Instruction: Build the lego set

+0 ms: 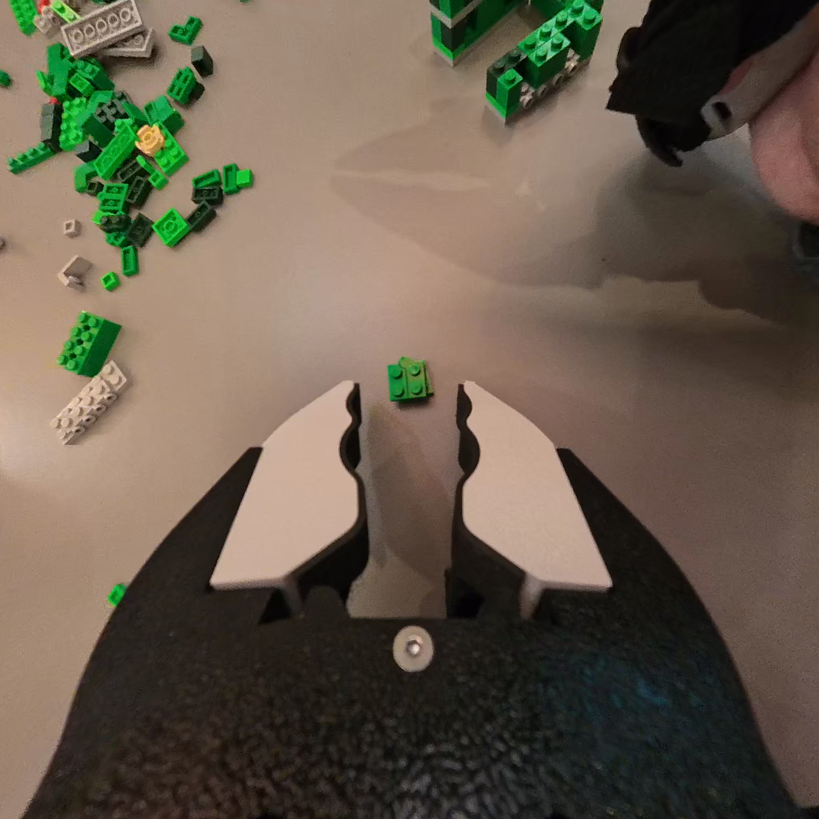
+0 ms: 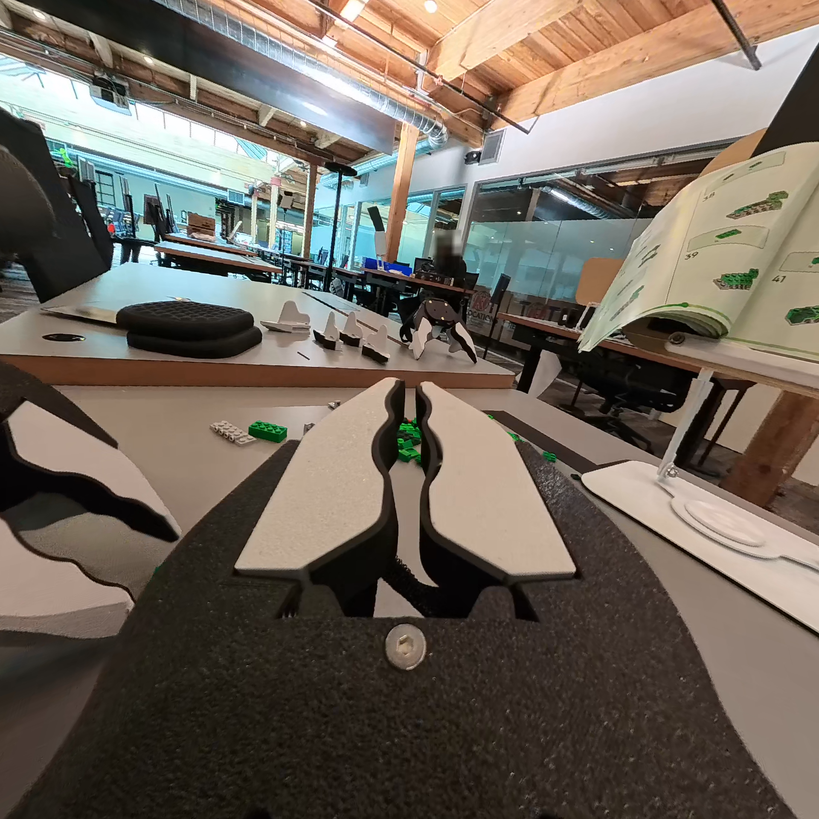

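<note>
A loose heap of bright and dark green plastic bricks [image 1: 119,146] sprawls over the far left of the grey surface [image 1: 443,266], with a chunky green two-by-four brick [image 1: 88,343] and a pale grey studded plate [image 1: 91,403] lying touching each other nearer in. At the far edge stands the half-built green and grey model [image 1: 518,48], and beside it on the right a dark-sleeved arm [image 1: 709,75] reaches in.

The left gripper [image 1: 407,390] hangs over the surface with its white-faced fingers spread apart; a small flat green plate piece [image 1: 410,380] lies on the surface just beyond the fingertips, lined up with the gap and touching neither finger.

The right gripper [image 2: 410,390] is held low and level, its fingers nearly pressed together on nothing. To its right an open instruction booklet [image 2: 727,248] leans on a white stand [image 2: 691,518]; its pages carry printed step numbers and building diagrams.
</note>
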The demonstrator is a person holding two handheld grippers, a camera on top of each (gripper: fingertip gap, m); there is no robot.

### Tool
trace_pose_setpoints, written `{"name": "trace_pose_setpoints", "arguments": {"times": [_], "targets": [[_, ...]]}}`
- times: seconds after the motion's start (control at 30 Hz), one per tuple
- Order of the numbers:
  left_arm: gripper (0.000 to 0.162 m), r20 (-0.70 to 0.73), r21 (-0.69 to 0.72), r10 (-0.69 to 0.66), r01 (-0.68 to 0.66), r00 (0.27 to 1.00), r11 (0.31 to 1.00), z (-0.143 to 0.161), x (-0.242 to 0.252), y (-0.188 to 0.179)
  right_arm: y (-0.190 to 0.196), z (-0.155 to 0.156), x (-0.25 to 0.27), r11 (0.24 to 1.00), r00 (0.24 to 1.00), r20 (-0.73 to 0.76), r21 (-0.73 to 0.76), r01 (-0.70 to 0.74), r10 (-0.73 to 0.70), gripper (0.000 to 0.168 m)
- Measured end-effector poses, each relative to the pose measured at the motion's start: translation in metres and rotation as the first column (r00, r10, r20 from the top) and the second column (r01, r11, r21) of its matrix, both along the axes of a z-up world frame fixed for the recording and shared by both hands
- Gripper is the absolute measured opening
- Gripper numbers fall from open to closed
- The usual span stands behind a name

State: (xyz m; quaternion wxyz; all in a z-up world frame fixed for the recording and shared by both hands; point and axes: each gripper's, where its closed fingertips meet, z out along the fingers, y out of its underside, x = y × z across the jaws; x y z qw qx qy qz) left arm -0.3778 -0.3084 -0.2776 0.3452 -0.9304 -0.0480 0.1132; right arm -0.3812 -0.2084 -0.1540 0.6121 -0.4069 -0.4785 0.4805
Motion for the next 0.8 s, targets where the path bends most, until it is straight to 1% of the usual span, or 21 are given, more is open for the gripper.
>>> {"name": "trace_pose_setpoints", "arguments": {"times": [0.17,0.2,0.33,0.4,0.47,0.6,0.7,0.8], "targets": [[0.040,0.031,-0.007,0.000,0.000,1.000,1.000,-0.004,0.000,0.003,0.001,0.000,0.000,1.000,1.000,-0.001,-0.013,-0.001,0.001,0.004],[0.038,0.024,-0.011,-0.001,0.001,1.000,1.000,-0.004,-0.001,0.003,0.002,0.000,0.000,1.000,1.000,-0.001,-0.014,-0.001,0.001,0.004],[0.018,-0.054,-0.048,-0.006,0.004,0.999,0.999,-0.005,-0.006,0.003,0.002,0.000,0.000,1.000,1.000,0.001,-0.021,-0.004,0.004,0.004],[0.016,-0.086,-0.061,-0.014,0.008,0.996,0.998,-0.005,-0.007,0.002,0.001,-0.001,0.000,1.000,1.000,0.007,-0.022,-0.011,0.011,0.004],[0.016,-0.089,-0.063,-0.023,0.017,0.996,0.998,-0.005,-0.007,0.002,-0.002,-0.002,-0.001,0.999,0.999,0.015,-0.020,-0.033,0.033,0.005],[0.015,-0.065,-0.054,-0.063,0.060,0.996,0.997,-0.004,-0.010,0.002,-0.016,-0.007,-0.001,0.989,0.988,0.049,-0.009,-0.145,0.145,0.008],[0.015,-0.047,-0.047,-0.158,0.156,0.986,0.987,-0.004,-0.009,0.003,-0.032,-0.016,0.002,0.967,0.964,0.100,0.038,-0.252,0.247,0.011],[0.015,-0.018,-0.042,-0.276,0.275,0.961,0.960,-0.004,-0.007,0.005,-0.044,-0.033,0.008,0.932,0.925,0.207,0.114,-0.345,0.318,0.013]]}}
